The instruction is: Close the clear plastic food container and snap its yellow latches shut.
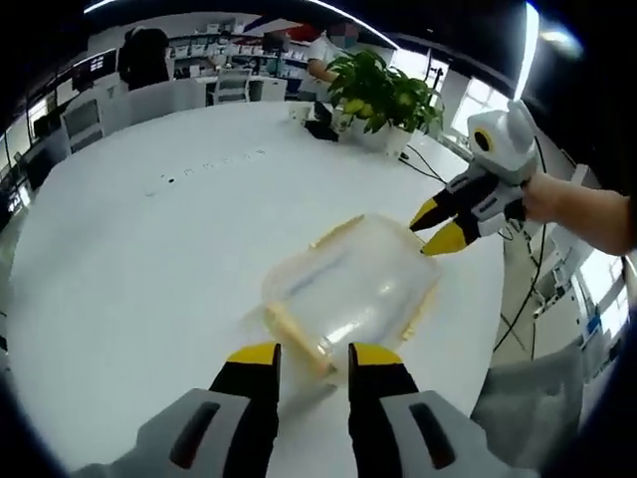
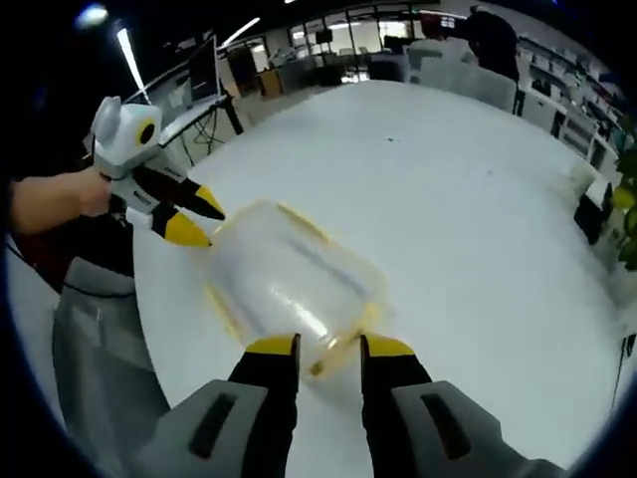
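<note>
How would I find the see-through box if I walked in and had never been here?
Look for the big white round table. Near its edge, away from the leafy green plant, lies the clear plastic container, with the left gripper at one end and the right gripper at the other. You can see through it, and yellow latches trim its ends.

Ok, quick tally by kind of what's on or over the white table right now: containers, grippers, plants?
Clear plastic food container: 1
Grippers: 2, left gripper and right gripper, one at each end of the container
Potted plant at the table's far edge: 1
Total: 4
</note>
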Demonstrator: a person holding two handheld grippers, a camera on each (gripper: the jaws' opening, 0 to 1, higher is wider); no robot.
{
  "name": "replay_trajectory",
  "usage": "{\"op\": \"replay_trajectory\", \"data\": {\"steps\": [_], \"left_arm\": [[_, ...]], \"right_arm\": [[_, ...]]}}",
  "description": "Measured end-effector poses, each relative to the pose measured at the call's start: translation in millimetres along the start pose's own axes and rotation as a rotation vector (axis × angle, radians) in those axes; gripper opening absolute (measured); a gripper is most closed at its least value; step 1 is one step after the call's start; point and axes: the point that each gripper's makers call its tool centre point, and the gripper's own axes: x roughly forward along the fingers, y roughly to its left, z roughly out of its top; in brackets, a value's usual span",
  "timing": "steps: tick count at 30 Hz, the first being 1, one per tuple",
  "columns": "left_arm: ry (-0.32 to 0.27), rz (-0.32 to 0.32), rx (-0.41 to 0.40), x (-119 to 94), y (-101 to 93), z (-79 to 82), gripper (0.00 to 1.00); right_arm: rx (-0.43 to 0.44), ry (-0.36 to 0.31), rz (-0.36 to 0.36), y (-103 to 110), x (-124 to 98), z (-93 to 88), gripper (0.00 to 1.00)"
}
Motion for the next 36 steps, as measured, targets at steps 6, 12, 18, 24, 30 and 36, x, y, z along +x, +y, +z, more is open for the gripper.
{"op": "replay_trajectory", "data": {"steps": [6,12,18,24,30,36], "left_arm": [[-0.011,-0.016,-0.043,3.3,-3.2,2.0,0.17],[-0.021,-0.018,-0.105,4.8,-2.4,2.0,0.18],[-0.048,-0.031,-0.207,6.4,-1.4,-0.5,0.19],[-0.056,-0.045,-0.266,7.8,-2.0,-1.6,0.19],[-0.058,-0.06,-0.318,9.1,-0.6,-1.8,0.17],[-0.064,-0.07,-0.336,9.8,-1.2,-1.4,0.16]], "right_arm": [[0.024,-0.005,0.009,0.0,0.6,0.7,0.21],[0.073,-0.018,0.019,-1.0,0.9,0.5,0.21],[0.164,-0.044,0.029,-2.6,1.9,-0.2,0.21],[0.226,-0.059,0.044,-2.3,2.0,-0.9,0.21],[0.263,-0.062,0.054,-2.7,2.5,-1.3,0.2],[0.292,-0.061,0.061,-1.9,2.5,-2.5,0.19]]}}
